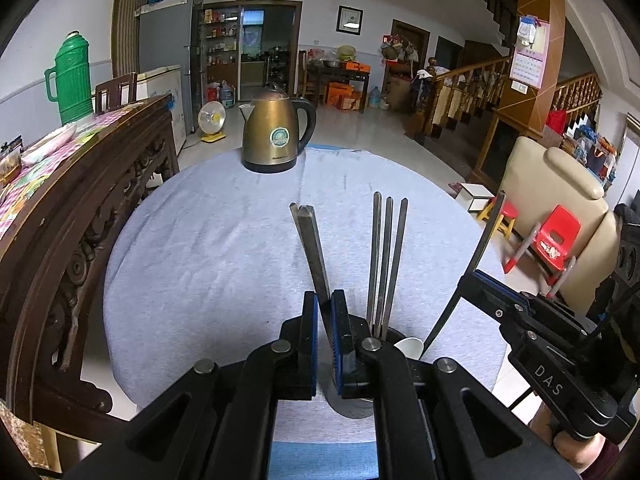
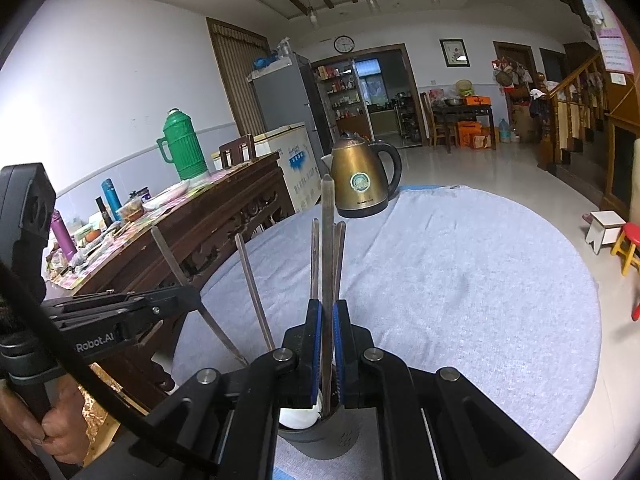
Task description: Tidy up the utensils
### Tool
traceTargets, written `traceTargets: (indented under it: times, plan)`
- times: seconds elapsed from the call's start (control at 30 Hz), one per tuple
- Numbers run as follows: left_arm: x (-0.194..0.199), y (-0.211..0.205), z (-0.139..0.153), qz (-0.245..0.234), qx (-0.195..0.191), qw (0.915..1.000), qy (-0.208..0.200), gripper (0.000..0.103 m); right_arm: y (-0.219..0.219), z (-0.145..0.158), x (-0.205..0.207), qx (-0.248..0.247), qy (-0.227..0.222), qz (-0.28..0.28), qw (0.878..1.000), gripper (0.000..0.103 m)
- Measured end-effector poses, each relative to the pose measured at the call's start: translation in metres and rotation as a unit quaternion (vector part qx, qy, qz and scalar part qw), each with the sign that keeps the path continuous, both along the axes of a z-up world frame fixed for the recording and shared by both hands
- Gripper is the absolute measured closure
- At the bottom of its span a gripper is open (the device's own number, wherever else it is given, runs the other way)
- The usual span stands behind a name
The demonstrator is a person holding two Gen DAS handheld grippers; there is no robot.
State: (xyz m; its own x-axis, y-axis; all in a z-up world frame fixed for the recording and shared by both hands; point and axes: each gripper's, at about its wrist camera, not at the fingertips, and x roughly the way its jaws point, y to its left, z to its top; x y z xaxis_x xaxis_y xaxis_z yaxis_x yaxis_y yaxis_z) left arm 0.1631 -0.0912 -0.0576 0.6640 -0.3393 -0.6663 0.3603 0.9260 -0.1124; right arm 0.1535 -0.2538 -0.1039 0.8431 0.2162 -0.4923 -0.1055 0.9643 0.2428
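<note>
Both grippers are matte black linkages, each with two flat fingers faced in blue pads and hinged on round silver pins; the left gripper (image 1: 324, 312) and the right gripper (image 2: 328, 320) look alike from their own cameras. Seen from the side, the right one carries small silver screws and white lettering "DAS" on its body, while the left one reads "Robot.AI" in white, has a hexagonal black housing at its rear, and trails a thick black cable. A dark sleeve, possibly maroon, shows at the edge by the hand (image 2: 60, 424) on the left grip.
</note>
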Motion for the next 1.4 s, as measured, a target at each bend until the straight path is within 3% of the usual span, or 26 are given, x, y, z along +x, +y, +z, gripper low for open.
traceTargets:
  times: [0.7,0.83,0.93,1.0,1.1,1.2,1.33,1.4]
  plan:
    - [0.005,-0.002,-0.014,0.009,0.009,0.9998,0.013,0.095,0.002,-0.009,0.000,0.007,0.010,-0.001,1.000,0.097]
    - [0.006,-0.007,-0.018,0.012,0.032,0.9993,0.014,0.092,0.003,-0.010,0.001,0.003,0.017,0.001,1.000,0.096]
    - [0.004,-0.010,-0.020,0.017,0.050,0.9985,0.015,0.073,0.004,-0.011,0.001,0.004,0.030,0.001,1.000,0.093]
    - [0.000,-0.011,-0.018,0.027,0.059,0.9979,0.004,0.053,0.004,-0.011,0.000,0.003,0.036,0.000,0.999,0.078]
    - [-0.007,-0.009,-0.011,0.040,0.070,0.9965,-0.024,0.042,0.003,-0.008,-0.007,-0.001,0.030,-0.006,1.000,0.067]
    - [-0.016,-0.007,-0.003,0.053,0.082,0.9941,-0.047,0.035,0.002,-0.002,-0.016,-0.002,0.019,-0.008,1.000,0.063]
    - [-0.025,-0.004,0.006,0.068,0.096,0.9912,-0.060,0.034,0.000,0.008,-0.029,-0.002,0.002,-0.012,1.000,0.062]
    - [-0.031,0.000,0.010,0.075,0.095,0.9905,-0.065,0.025,-0.001,0.014,-0.037,-0.003,-0.008,-0.015,1.000,0.061]
